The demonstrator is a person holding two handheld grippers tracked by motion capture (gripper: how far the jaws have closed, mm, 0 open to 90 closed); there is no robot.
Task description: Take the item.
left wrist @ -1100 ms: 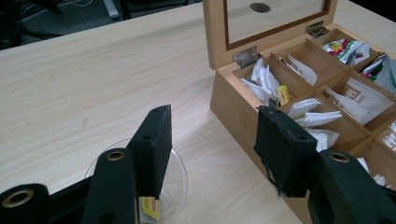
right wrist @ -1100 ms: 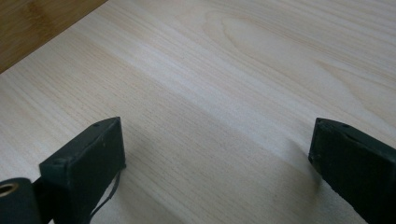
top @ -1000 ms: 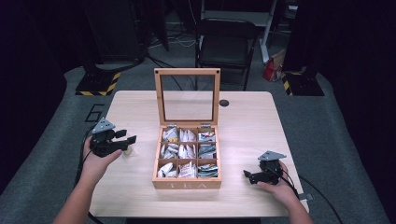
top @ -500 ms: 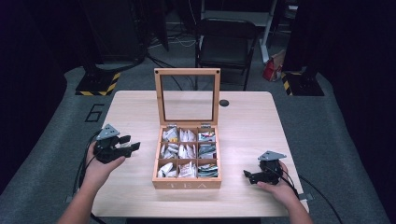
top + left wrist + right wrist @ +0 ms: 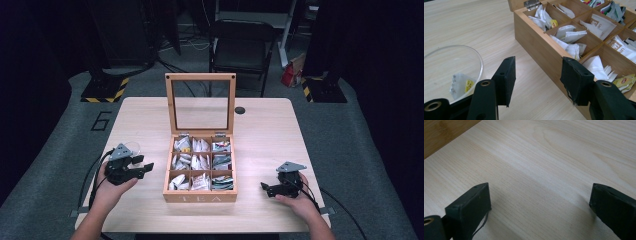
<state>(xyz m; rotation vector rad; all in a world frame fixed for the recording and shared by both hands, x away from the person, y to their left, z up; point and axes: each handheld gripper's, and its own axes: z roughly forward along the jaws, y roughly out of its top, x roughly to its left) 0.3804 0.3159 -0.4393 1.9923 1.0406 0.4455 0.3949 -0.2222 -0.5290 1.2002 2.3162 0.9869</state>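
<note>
Standing between the two grippers, a wooden tea box (image 5: 200,192) is seen with its glass-paned lid (image 5: 200,102) raised upright at the back and the letters TEA on its front wall. Nine compartments in three rows are packed with paper tea bags (image 5: 571,37), mostly white, some with yellow or dark labels.

The left gripper (image 5: 137,167) is held over the table (image 5: 260,125) just to the left of the box; its jaws are spread with nothing between them, and the box's side wall (image 5: 539,52) lies just ahead of them. A clear glass bowl (image 5: 451,72) with a tea bag (image 5: 461,85) inside is seen beside its left jaw.

The right gripper (image 5: 268,189) is rested low on the table, well to the right of the box, jaws parted wide over bare wood (image 5: 544,170).
</note>
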